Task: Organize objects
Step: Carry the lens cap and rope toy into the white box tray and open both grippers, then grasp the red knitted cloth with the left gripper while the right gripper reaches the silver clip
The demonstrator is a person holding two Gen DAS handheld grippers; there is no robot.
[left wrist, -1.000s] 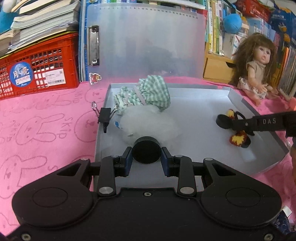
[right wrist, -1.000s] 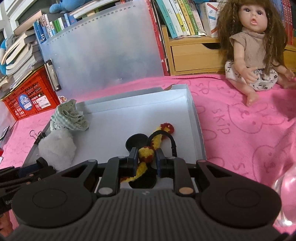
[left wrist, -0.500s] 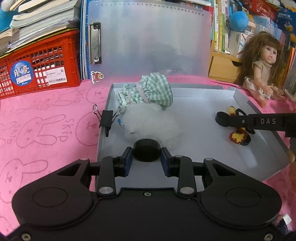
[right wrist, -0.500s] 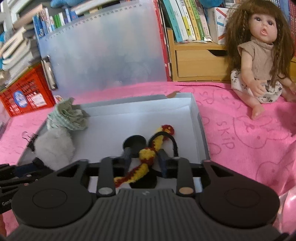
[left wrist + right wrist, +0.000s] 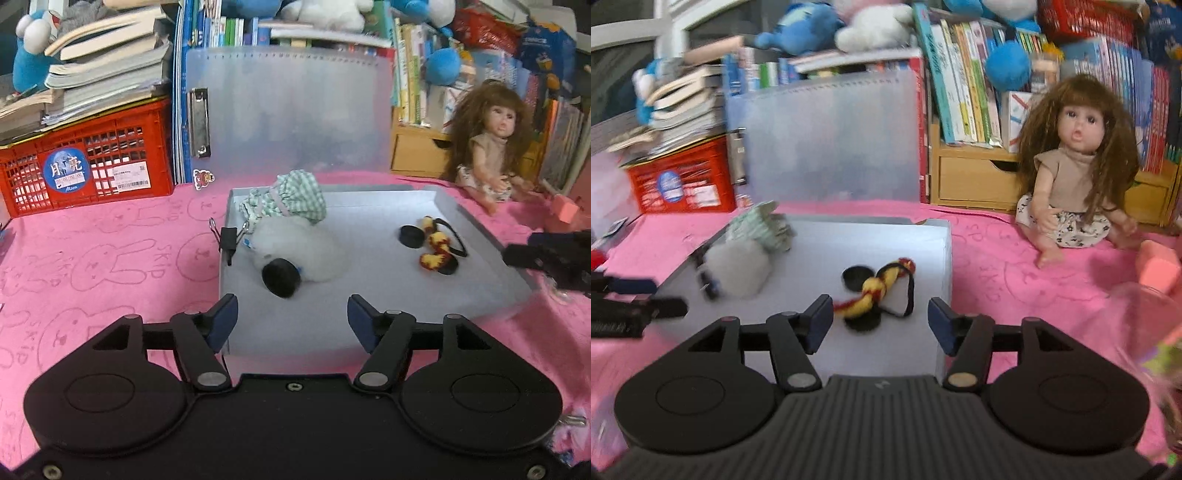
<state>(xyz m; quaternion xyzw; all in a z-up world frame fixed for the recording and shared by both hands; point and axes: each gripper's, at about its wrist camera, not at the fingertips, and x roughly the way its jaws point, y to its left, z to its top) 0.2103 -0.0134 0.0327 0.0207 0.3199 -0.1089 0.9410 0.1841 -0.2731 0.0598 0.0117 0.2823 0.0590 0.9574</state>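
Note:
A grey open box [image 5: 480, 236] lies on the pink cloth. In it are a green checked cloth [image 5: 291, 199], a white fluffy ball [image 5: 295, 247], a black round disc [image 5: 280, 277] leaning on the ball, and a yellow-red knitted cord with a black loop and black discs [image 5: 434, 245]. My left gripper [image 5: 291, 319] is open and empty above the box's near edge. My right gripper [image 5: 881, 319] is open and empty just above the knitted cord [image 5: 871, 290]. Its fingers [image 5: 532, 254] show at the right of the left wrist view.
A doll [image 5: 1075, 173] sits right of the box, with a pink block [image 5: 1160, 266] near it. A red crate [image 5: 88, 170] under stacked books stands at the back left. A translucent clipboard folder [image 5: 288, 110] and bookshelves stand behind. A binder clip [image 5: 228, 238] grips the box's left wall.
Both grippers opened and pulled back. The left one let go of the black disc, which now rests by the white ball. The right one released the knitted cord into the box.

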